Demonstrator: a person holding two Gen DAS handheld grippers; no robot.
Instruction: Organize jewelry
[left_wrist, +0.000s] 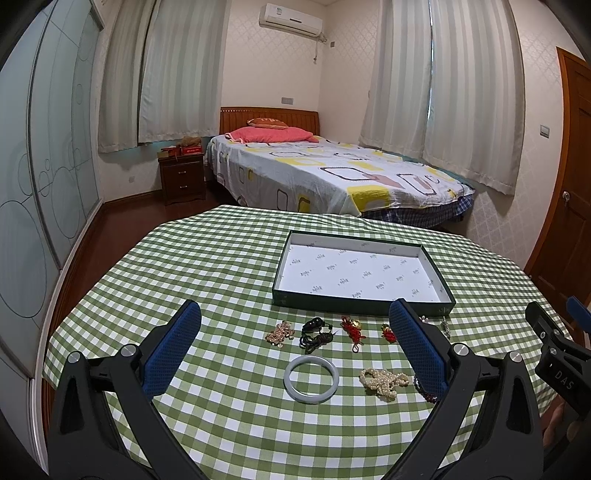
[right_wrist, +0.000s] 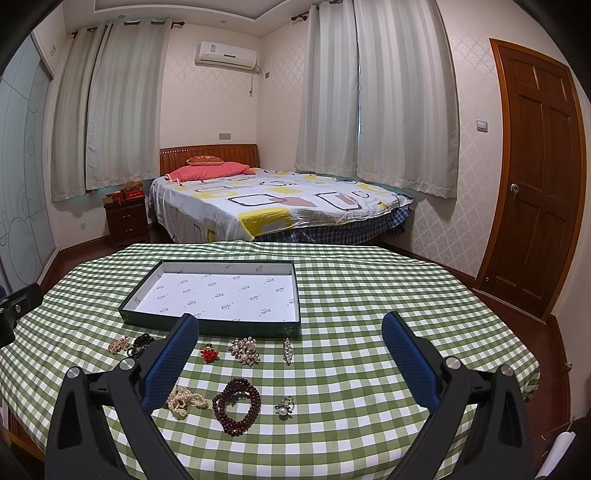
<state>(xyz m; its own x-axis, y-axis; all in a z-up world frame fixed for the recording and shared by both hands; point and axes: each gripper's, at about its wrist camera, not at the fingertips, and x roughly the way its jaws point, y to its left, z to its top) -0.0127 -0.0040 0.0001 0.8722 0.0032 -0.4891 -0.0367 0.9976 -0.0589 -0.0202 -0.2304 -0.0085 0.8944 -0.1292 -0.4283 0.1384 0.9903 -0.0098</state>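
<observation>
Both grippers are being held above the near edge of the checked tablecloth (left_wrist: 221, 258), and nothing is being gripped. The left gripper (left_wrist: 295, 332) is being presented with its jaws spread wide; the right gripper (right_wrist: 291, 343) is likewise being held wide open and empty.

The jewelry is being shown loose on the cloth in two rows, all of it on the near side of the empty tray (right_wrist: 207, 325), which is lying in the middle of each frame.

In the left wrist view, the pale bangle (left_wrist: 311, 376) is being framed at lower centre, directly between the two blue fingers (left_wrist: 171, 350) and lying flat. The pearl strand (left_wrist: 384, 382) is lying just right of it, close to the right finger.

In the right wrist view, the dark bead bracelet (right_wrist: 236, 404) is being framed at lower centre, left of the jaw midline, with the pearl ring (right_wrist: 284, 408) just to its right.

The bangle is judged nearer to the left gripper, the bead bracelet to the right. The tray lies straight beyond both, so any carry is expected toward the upper part of the frame.
</observation>
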